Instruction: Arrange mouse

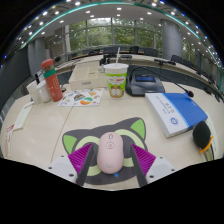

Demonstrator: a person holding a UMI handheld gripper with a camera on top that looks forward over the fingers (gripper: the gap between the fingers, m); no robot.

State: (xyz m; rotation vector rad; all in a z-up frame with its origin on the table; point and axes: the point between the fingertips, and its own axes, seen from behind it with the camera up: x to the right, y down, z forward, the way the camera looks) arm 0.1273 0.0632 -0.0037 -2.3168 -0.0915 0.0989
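A pale pink mouse (110,152) lies on a black cat-shaped mouse mat with a green outline (130,129), near the table's front edge. My gripper (112,162) is low over the mat with the mouse between its fingers. The left magenta pad (84,158) is close to the mouse's side. The right pad (142,159) stands a little off it with a small gap. The mouse rests on the mat and the fingers are open about it.
Beyond the mat stand a green-and-white paper cup (116,80), a red bottle (51,79), a white container (35,92) and coloured papers (81,97). A blue book (175,110) and a black object (203,135) lie right; a dark tablet (146,82) lies farther back.
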